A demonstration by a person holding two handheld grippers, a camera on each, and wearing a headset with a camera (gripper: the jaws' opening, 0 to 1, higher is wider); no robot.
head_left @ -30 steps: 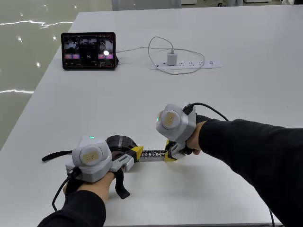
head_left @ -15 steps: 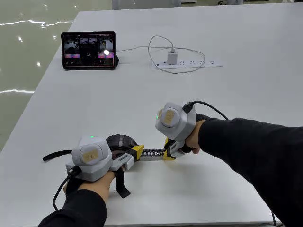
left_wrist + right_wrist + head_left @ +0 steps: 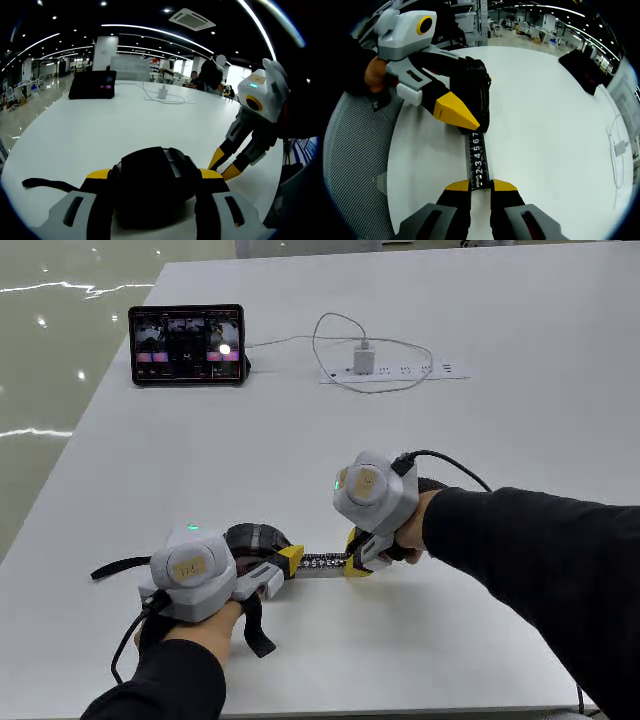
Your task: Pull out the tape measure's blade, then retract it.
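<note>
The left gripper [image 3: 272, 570] is clamped on the black tape measure [image 3: 255, 540], with its 2 yellow-tipped jaws on either side of the case. A black strap [image 3: 118, 567] lies left of the tape measure on the white table [image 3: 450, 640]. A short length of blade [image 3: 477, 155] runs out to its right, and the right gripper [image 3: 480, 186] pinches the blade's end. Well beyond the tape measure are a tablet [image 3: 187, 345] and a power strip [image 3: 400, 373].

White table [image 3: 480, 450] free ahead of me, blade [image 3: 322, 563] barring the gap between my left gripper [image 3: 283, 570] and right gripper [image 3: 355, 567], tape measure [image 3: 255, 540] and strap [image 3: 255, 635] at my left, tablet [image 3: 187, 345] and charger [image 3: 362, 362] well back
</note>
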